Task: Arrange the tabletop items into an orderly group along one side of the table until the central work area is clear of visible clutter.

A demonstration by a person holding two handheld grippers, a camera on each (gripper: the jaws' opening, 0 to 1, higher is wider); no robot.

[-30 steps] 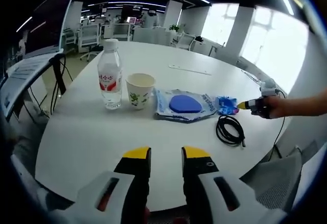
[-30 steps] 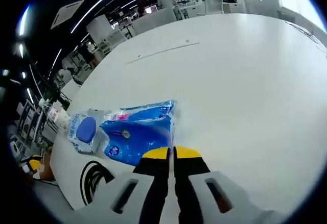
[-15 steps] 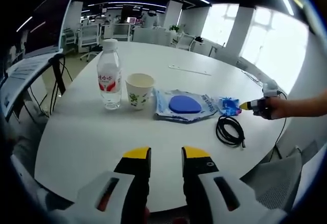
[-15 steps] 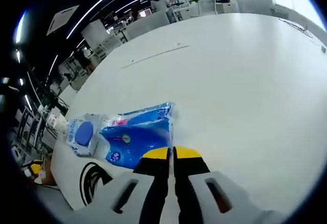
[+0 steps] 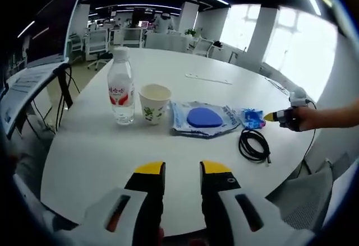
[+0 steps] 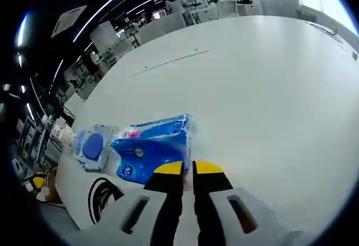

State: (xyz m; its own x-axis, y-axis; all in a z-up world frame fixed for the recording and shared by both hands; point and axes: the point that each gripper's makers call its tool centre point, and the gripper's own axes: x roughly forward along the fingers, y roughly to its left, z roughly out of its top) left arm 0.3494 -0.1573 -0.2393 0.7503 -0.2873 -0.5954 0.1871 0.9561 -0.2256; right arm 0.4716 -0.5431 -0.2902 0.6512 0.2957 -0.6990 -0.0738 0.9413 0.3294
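Blue tissue pack [image 6: 150, 151] lies on the counter [image 6: 269, 89] just ahead of the right gripper [image 6: 188, 168], jaws slightly parted; left gripper [image 5: 183, 168] hovers narrowly open, short of bottle [image 5: 121, 93] and cup [image 5: 154, 102].

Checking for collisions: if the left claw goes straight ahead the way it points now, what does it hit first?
Probably the flat blue-and-white wipes pack, after bare white round table; depth is unclear, and the paper cup sits just left.

The left tool [image 5: 182, 170] hovers low over the near counter [image 5: 112, 156] edge, jaws parted by a small gap. The right tool [image 6: 188, 169], held out in a hand [image 5: 300, 117], has its yellow-tipped jaws slightly apart.
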